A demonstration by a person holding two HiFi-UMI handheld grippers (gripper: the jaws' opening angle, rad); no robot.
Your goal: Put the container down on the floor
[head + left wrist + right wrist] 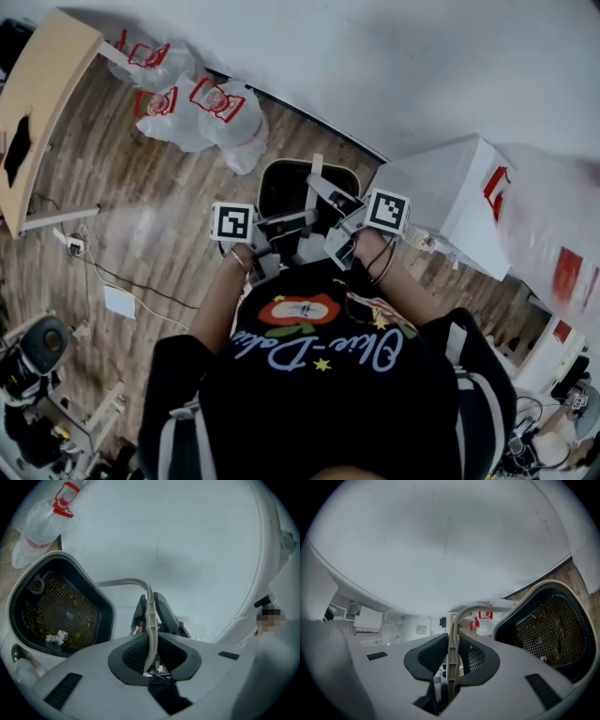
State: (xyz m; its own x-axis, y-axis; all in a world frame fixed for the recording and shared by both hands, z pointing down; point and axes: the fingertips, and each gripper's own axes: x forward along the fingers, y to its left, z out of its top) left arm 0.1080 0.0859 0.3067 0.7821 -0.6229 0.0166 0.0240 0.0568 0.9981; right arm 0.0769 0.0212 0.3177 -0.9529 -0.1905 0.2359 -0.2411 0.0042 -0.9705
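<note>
The container [281,187] is a black bin with a pale rim, a mesh basket holding scraps inside it, and a thin pale bail handle [314,183]. It hangs in front of the person, over the wooden floor near the white wall. My left gripper [279,228] is shut on the handle [150,616], with the bin [61,606] to its left. My right gripper [333,214] is shut on the same handle [453,639], with the bin [548,630] to its right. Both pairs of pads [136,651] [473,656] press flat on the handle strip.
Clear plastic bags with red print [202,112] lie on the floor at the back left. A wooden table [42,94] stands far left, a white box [450,187] at the right by the wall. Cables [122,277], a paper sheet [119,302] and camera gear [37,347] sit lower left.
</note>
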